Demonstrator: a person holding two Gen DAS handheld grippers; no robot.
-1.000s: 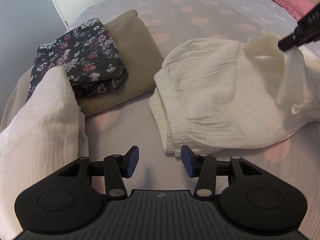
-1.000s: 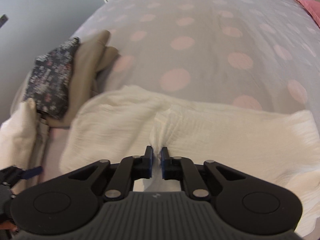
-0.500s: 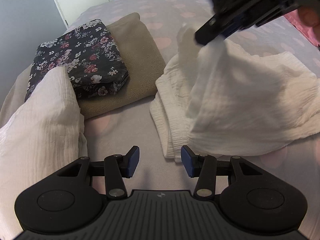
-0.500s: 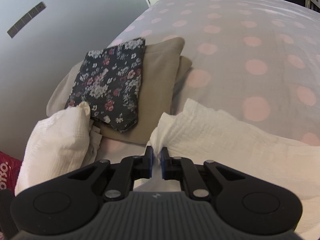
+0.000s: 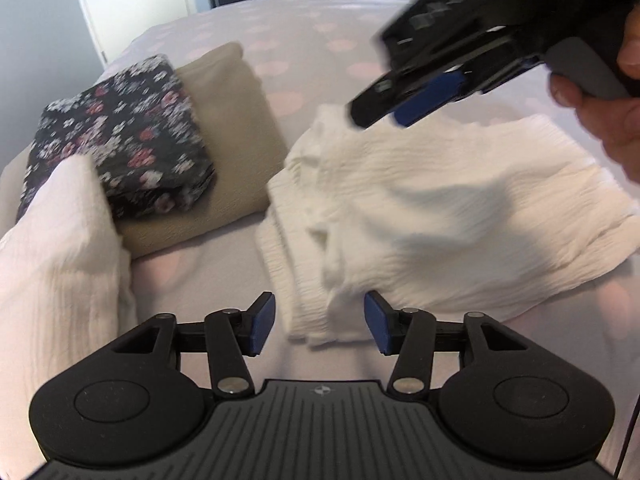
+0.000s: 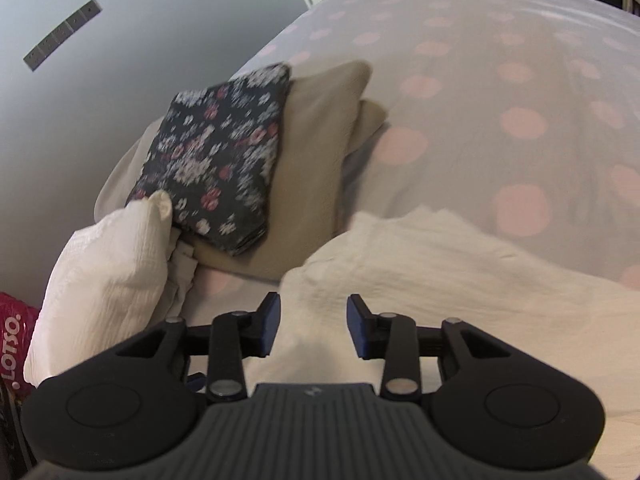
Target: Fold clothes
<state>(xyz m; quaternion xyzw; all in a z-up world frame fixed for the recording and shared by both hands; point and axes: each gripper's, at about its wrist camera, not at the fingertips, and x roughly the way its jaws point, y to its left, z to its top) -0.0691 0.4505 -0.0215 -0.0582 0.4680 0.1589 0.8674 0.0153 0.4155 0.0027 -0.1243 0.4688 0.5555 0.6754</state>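
In the left wrist view, the cream-white crinkled cotton garment (image 5: 420, 216) lies folded on the bed with the pale sheet with pink dots (image 5: 304, 20). Its long axis runs across the picture, from the middle to the right edge, and the folded, layered end points toward the camera, just in front of the left hand-held gripper (image 5: 319, 322). The jaws of this gripper are apart and opening a little; the near edge of the garment shows between them, but the blue pads do not press on it. The right hand-held gripper (image 5: 384, 110) hangs above the far left corner of the garment, held by a hand (image 5: 612, 112); it looks blurred, its jaws are opening, and I cannot tell whether it touches the cloth. To the left, a folded dark fabric with small flowers (image 5: 120, 144) lies on a folded beige soft fabric (image 5: 236, 128). A white ribbed cloth bundle (image 5: 56, 256) stands at the left edge.

In the right wrist view, the cream-white garment (image 6: 460, 280) spreads from the middle to the right, wrinkled and soft. The right hand-held gripper (image 6: 313, 322) has its jaws apart and opening, above the cloth, with nothing clamped. The dark flowered fabric (image 6: 216, 156) lies on the beige fabric (image 6: 316, 144), beside the white bundle (image 6: 108, 276).
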